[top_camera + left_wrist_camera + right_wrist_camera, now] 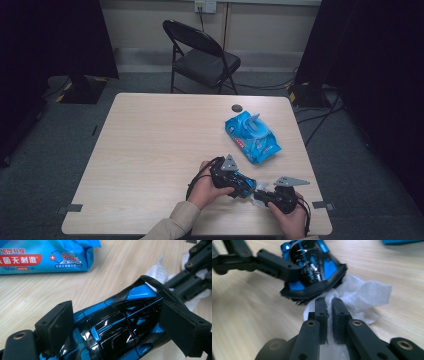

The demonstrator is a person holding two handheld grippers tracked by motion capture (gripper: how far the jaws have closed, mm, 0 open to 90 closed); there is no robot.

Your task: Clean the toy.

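Blue wipes pack (42,256), "99.9%", Chinese lettering

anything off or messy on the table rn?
Nothing damaged or spilled. The blue wipes pack lies askew with its lid flipped open. The left tool clamps the toy car; the right tool pinches a crumpled white wipe.

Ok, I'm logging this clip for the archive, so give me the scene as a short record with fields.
work: wiping a toy car with a wet wipe
left gripper: shut on the toy car, one pad on each side
right gripper: shut on the wipe, wipe pressed to the car's end
wipe pack: blue, flap open, far right of table
small dark disc: beyond the pack, lying loose
chair: behind the table, unoccupied
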